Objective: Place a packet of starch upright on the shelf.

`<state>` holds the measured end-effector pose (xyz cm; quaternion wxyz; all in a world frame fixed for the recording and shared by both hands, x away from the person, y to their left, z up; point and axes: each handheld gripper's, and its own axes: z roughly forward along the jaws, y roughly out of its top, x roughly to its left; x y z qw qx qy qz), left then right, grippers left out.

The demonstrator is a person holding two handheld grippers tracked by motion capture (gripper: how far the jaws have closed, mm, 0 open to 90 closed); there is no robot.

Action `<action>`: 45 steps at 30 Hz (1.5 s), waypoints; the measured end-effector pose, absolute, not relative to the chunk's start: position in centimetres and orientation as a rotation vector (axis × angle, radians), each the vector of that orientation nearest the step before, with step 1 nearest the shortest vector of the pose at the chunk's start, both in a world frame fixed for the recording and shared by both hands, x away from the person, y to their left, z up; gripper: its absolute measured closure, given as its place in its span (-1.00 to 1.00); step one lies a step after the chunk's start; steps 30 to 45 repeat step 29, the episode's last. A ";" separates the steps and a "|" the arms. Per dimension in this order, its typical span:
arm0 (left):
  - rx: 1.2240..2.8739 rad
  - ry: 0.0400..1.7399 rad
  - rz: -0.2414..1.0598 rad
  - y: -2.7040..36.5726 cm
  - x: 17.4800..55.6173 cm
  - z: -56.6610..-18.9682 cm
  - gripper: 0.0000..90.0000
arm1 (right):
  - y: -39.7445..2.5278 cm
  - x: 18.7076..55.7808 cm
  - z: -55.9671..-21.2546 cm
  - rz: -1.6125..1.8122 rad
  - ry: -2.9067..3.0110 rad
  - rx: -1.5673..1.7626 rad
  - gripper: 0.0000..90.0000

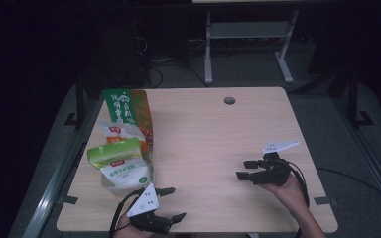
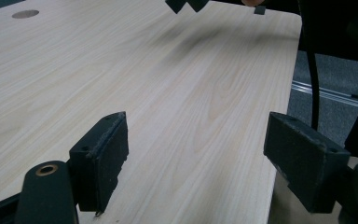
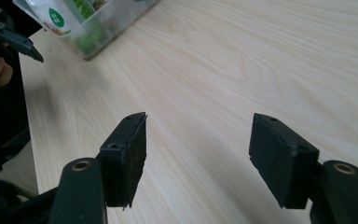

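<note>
Snack bags (image 1: 125,144), three in one clear tub (image 1: 110,184); left tongs (image 1: 171,204) and right tongs (image 1: 246,169) gape wide, both empty

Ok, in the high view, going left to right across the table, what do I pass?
Clear tub of food pouches → left tool → round hole in the tabletop → right tool.

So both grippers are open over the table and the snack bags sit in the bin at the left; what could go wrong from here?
1. The clear bin sits close to the table's left edge; a push from the left gripper could slide it off.
2. The bags are piled high: the green bag leans at the back, and the light green packet on top could tip out.
3. The right gripper must cross the table, and its cable may drag.
</note>
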<state>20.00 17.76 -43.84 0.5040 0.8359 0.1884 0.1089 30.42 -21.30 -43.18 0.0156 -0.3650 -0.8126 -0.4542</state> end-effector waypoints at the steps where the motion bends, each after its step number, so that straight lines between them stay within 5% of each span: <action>1: 2.017 0.456 0.264 17.8 20.0 -43.8 -0.52 | -21.4 30.3 -43.2 -1.411 -2.526 -1.138 -0.20; 45: 2.020 0.457 0.276 17.8 20.0 -43.8 -0.52 | -22.8 25.8 -43.9 -1.479 -2.561 -1.160 -0.29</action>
